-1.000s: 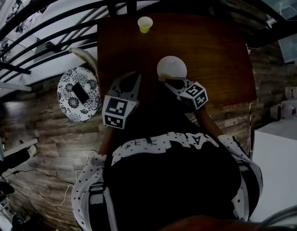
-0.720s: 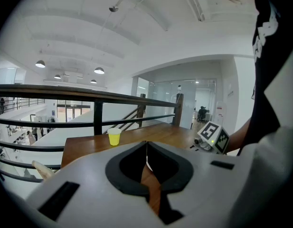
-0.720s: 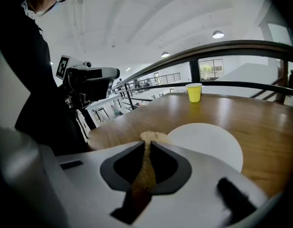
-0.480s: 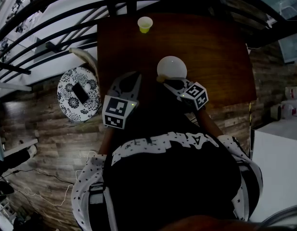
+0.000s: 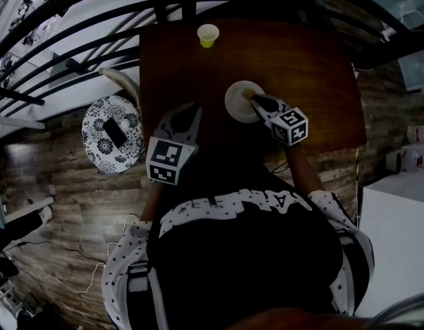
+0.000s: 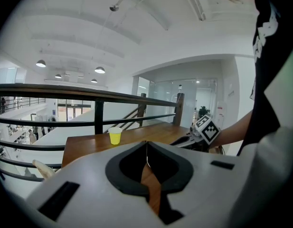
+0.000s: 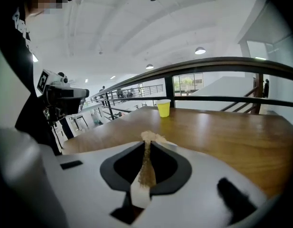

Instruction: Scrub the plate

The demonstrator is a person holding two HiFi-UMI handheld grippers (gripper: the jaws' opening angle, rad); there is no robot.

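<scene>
Your right gripper [image 5: 255, 101]: jaws clamped on scrub pad [image 7: 146, 161], over plate [image 5: 236, 103], frame centre. Your left gripper [image 5: 190, 110]: jaws together, empty.

Wood-plank floor [image 5: 74, 205], dark railing [image 6: 89, 93], white ceiling lamps [image 6: 99, 70].

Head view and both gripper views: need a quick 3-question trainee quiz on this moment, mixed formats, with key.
1. True or false: the left hand-held gripper is clamped on the yellow cup.
2. What is between the jaws of the right hand-held gripper? A) a tan scrub pad B) a fork C) nothing
3. Fill in: in the head view, the right hand-held gripper's tips are over the white ____ on the wooden table.

Key: 1 false (its jaws are together on nothing and the cup stands apart at the far edge); 2 A; 3 plate.
</scene>
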